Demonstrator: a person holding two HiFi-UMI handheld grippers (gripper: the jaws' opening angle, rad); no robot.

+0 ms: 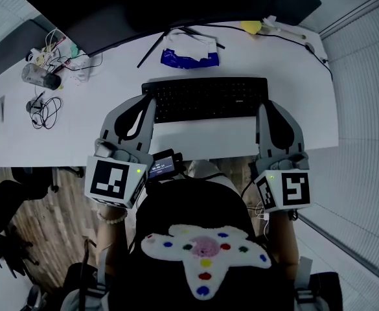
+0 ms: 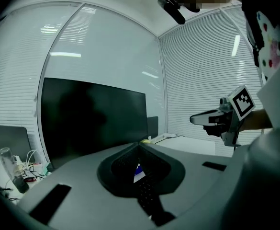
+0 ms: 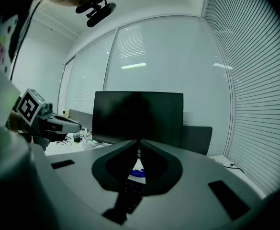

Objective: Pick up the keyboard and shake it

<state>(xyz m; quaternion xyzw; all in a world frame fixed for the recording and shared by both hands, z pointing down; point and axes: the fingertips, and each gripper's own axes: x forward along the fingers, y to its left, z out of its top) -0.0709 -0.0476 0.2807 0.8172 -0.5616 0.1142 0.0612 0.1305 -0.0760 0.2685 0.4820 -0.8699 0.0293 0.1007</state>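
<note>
Spanning the gap between both tongs, the black keyboard (image 1: 205, 99) lies lengthwise over the white desk (image 1: 306, 118), in front of the dark monitor (image 1: 157, 5). The left tongs (image 1: 148, 102) are clenched on its left end and the right tongs (image 1: 265, 105) on its right end.

The head view shows the whole field of keys from above, but not whether the keyboard is clear of the desk. The gripper views give the reverse (less of the board, more of the grip). In the left gripper view the jaw tips meet over the keyboard's end, and the keys run away below them as a thin dark strip. The right gripper view shows the same from the other end. Each gripper view also catches the other tongs reaching in from the side, and the slatted blinds (image 2: 202, 71) rising behind the monitor.

Only the head view lays out the rest of the desk: a blue-and-white packet (image 1: 190, 56) just behind the keyboard, a yellow thing (image 1: 251, 26) further back, and at the far left a clear bottle (image 1: 41, 76) beside tangled cables (image 1: 43, 112).
</note>
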